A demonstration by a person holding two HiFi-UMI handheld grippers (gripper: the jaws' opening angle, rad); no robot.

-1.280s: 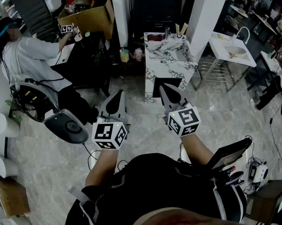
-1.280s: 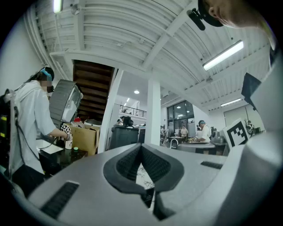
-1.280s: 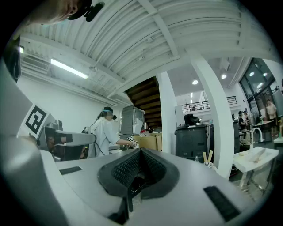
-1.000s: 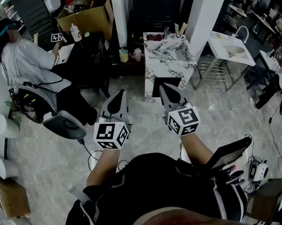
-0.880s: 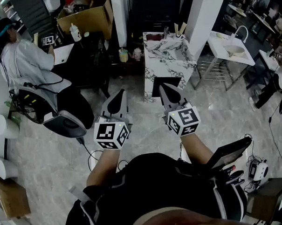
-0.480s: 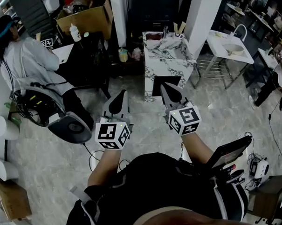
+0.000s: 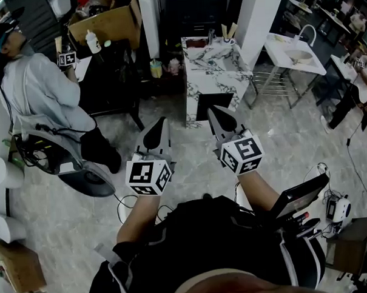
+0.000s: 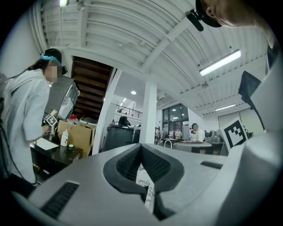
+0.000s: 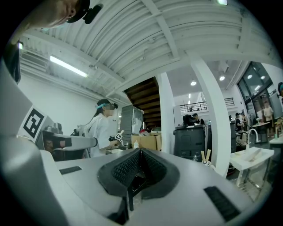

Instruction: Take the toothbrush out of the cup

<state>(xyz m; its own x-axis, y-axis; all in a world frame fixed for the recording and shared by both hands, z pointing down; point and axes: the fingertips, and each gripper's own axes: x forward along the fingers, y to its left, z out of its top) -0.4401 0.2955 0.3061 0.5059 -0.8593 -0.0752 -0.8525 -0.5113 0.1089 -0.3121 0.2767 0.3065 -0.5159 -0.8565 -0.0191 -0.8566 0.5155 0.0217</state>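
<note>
While the left gripper (image 7: 160, 122) and the right gripper (image 7: 214, 110) are hovering with jaws together and empty, the toothbrush (image 7: 225, 30) is standing in the cup (image 7: 229, 42) on the marble counter (image 7: 213, 68), well apart, at about twelve o'clock from the right gripper.

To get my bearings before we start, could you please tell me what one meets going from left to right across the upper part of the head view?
A seated person → cardboard box → marble counter → white sink table.
</note>
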